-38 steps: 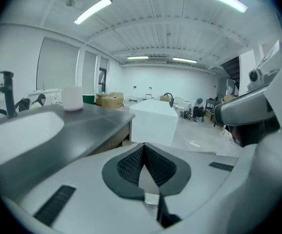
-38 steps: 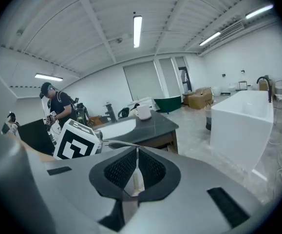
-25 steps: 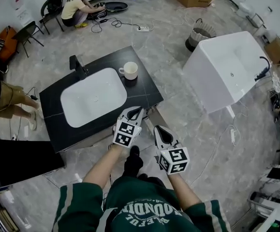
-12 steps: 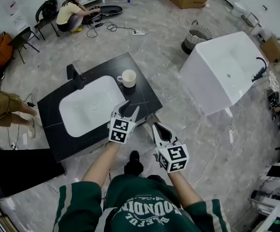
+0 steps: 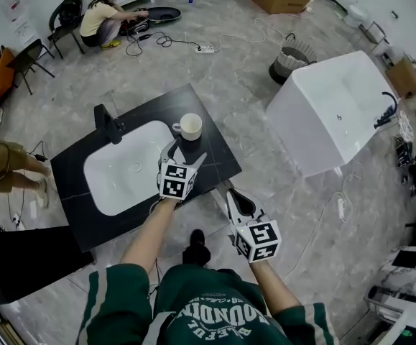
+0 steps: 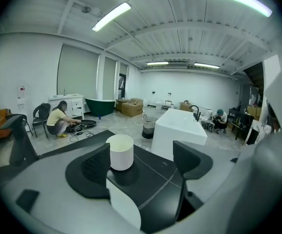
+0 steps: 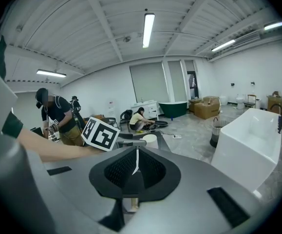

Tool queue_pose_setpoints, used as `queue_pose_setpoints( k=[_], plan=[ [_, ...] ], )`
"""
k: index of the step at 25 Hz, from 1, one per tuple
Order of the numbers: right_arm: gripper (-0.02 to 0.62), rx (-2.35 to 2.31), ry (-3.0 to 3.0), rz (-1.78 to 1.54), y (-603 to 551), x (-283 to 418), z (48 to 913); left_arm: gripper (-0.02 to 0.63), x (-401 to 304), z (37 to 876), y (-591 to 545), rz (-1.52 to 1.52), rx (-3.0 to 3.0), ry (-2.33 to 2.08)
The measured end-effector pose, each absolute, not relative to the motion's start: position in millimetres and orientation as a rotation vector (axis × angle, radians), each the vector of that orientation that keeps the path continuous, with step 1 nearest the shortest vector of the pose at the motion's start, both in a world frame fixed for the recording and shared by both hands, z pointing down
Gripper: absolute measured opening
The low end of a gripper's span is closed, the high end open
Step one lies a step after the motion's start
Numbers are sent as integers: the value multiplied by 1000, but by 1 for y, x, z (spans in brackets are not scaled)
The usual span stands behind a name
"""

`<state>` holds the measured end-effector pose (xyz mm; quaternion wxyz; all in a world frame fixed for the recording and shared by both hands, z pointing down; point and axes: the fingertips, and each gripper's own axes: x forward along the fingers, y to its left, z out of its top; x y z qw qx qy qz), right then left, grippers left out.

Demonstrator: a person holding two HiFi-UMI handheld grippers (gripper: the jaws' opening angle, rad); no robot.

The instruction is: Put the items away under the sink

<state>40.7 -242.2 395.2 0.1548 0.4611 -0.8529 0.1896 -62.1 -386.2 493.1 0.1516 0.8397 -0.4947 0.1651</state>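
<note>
Near the right edge of the worktop [image 5: 218, 148], in the head view, our left gripper [image 5: 185, 152] hovers just short of the cup [image 5: 190, 126] by the far right corner; our right gripper [image 5: 233, 195] hangs over marble floor [image 5: 265, 85]. Left gripper view: jaws apart, cup [image 6: 120, 151] ahead, white tub [image 6: 179, 128] beyond. Right gripper view: jaws together.

A white cup [image 5: 191, 126], white basin [image 5: 125, 175], black vanity top [image 5: 213, 154].

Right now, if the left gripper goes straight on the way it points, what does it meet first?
Probably the white cup on the black counter, just ahead of the left gripper, whose jaws are open; depth is unclear.
</note>
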Motion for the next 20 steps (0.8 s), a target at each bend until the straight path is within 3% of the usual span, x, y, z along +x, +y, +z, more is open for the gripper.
queue_pose_setpoints(
  k=[7,20],
  plan=[
    [44,1325,-2395,574,-263,46,415,445,-68,529,-441,548,2357,-1439],
    [44,1374,-2305,634,-277,78,438,451,-70,579,-513,682,2243,-1438]
  ],
)
